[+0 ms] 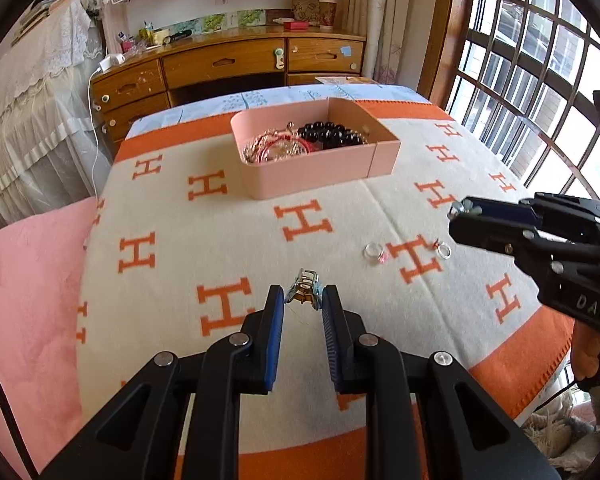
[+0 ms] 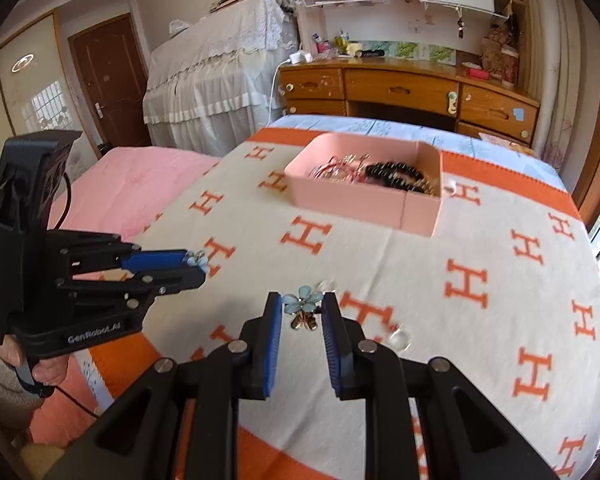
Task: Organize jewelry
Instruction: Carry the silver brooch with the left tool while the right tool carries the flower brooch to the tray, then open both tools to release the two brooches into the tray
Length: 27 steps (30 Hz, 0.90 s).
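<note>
We've got a small flower hair clip in each tool. In the left wrist view our left gripper point(image 1: 302, 300), bottom centre of frame, is pinching a flower clip point(image 1: 303, 290) right at the tips of its blue pads; the jaws stand a bit apart because the clip fills the gap between them. In the right wrist view our right gripper point(image 2: 301, 308) does the same w/ a second flower clip point(image 2: 303, 306), its pale blue petals and gold teeth showing between the tips. The tip-only hold looks deliberate: pieces this small would vanish deeper in the pads, and it should let them drop cleanly.

The pink box point(image 1: 300, 178) sits upper centre of frame on the blanket point(image 1: 180, 216), w/ its open top facing up. Inside it, black beads point(image 1: 332, 133) lie to the right and a tangle of red and silver chains point(image 1: 270, 148) to the left, so it looks like the collecting spot.

Both clips are lifted clear of the blanket and well short of the box, probably en route to it. Two rings, clear ring point(image 1: 373, 251) and silver ring point(image 1: 443, 249), lie loose at centre right of frame, near each other and below the right tool, so they're left to collect afterwards.

Risk as we judge it: w/ such a thin grip, either clip could twist or slip out.
</note>
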Tool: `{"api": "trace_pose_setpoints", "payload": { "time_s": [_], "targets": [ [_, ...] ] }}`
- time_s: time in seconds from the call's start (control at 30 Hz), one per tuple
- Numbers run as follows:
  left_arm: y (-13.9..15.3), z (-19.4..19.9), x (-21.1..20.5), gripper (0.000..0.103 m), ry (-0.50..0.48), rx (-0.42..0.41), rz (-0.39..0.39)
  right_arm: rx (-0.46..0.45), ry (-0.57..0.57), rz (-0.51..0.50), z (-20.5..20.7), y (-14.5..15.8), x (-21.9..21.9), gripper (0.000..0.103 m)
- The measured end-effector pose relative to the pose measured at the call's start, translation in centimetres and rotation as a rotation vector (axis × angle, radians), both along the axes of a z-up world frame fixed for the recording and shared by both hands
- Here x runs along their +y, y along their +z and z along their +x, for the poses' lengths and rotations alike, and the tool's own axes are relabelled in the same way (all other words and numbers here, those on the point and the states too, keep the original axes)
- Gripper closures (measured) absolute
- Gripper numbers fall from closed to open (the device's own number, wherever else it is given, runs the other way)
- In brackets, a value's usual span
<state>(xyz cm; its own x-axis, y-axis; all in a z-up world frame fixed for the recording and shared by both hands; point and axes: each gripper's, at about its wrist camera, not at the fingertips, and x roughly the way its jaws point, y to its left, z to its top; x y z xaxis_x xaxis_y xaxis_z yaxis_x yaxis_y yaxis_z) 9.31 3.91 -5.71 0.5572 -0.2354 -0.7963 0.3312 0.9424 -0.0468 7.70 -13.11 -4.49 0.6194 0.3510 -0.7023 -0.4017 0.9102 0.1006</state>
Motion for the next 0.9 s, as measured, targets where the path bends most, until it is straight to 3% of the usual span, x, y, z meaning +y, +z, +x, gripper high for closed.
{"api": "trace_pose_setpoints", "payload": {
  "time_s": [0.27, 0.37, 0.5, 0.77, 0.8, 0.87, 0.9],
  "targets": [
    [6.9, 7.0, -1.4, 0.085, 0.024, -0.082, 0.046, -0.038, -0.096, 0.133, 7.5, 7.3, -2.3, 0.083],
    [8.3, 10.6, -1.5, 0.085, 0.059, -0.074, 0.029, -0.017, -0.139, 0.204, 10.6, 8.8, -3.1, 0.083],
    [8.3, 15.1, -1.7, 0.085, 0.1, -0.052, -0.001, 0.03, -0.194, 0.228, 14.8, 8.3, -3.4, 0.082],
    [3.9, 20.9, -2.7, 0.085, 0.137, 0.038, 0.026, 0.105, -0.266, 0.14, 20.0, 4.3, -2.9, 0.082],
    [3.5, 21.1, -2.8, 0.083, 0.136, 0.043, 0.028, 0.117, -0.27, 0.139, 20.5, 4.0, -2.9, 0.082],
    [2.9, 21.6, -2.9, 0.062, 0.132, 0.059, 0.022, 0.145, -0.27, 0.151, 21.1, 3.4, -3.0, 0.081],
    [2.8, 21.7, -2.9, 0.041, 0.137, 0.059, 0.023, 0.155, -0.274, 0.156, 21.4, 3.2, -3.2, 0.081]
  ]
}}
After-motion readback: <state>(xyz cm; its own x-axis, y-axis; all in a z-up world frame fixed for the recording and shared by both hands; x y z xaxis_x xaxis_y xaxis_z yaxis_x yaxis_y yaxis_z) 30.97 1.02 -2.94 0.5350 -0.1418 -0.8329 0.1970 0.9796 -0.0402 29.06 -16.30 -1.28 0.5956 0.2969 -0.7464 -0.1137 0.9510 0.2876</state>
